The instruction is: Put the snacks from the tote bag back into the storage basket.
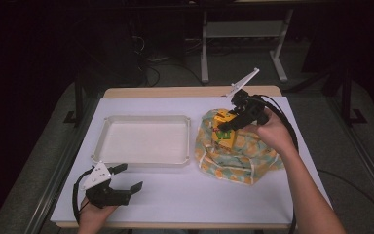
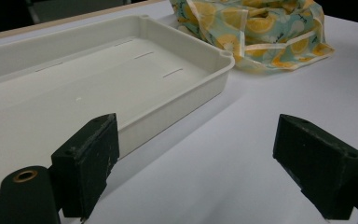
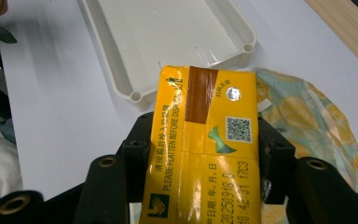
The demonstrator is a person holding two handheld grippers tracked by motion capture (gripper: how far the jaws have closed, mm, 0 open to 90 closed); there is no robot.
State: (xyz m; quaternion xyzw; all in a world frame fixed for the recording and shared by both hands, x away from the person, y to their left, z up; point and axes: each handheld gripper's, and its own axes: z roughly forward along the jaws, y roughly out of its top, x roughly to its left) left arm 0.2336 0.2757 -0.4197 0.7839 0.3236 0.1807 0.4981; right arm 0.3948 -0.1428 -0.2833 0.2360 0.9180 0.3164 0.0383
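- Here, a bench (image 1: 175, 195) covered with a white sheet stands in a dim room; its wooden far edge shows beyond the sheet.
- Behind the bench the floor is grey, with loose cables and the white legs of another stand (image 1: 204, 53).
- A shallow white tray (image 1: 145, 160) lies left of centre on the sheet, with nothing in it.
- Just to the tray's right sits a crumpled cloth bag (image 1: 253, 161), pale green with a pattern of orange and lemon slices.
- The right gripper (image 1: 224, 126), held in the person's right hand (image 1: 271, 129), hovers over the bag; its jaws are clamped on a yellow carton (image 3: 205, 154).
- The carton is bright yellow, with a brown strip, a round silver seal, a QR code, a printed date and the words "PLEASE FLATTEN BEFORE DISPOSAL".
- It is lifted just above the bag, its top end pointing toward the tray.
- The left gripper (image 1: 129, 178) rests low at the near left of the bench, beside the tray's near edge, its jaws spread wide and gripping nothing.
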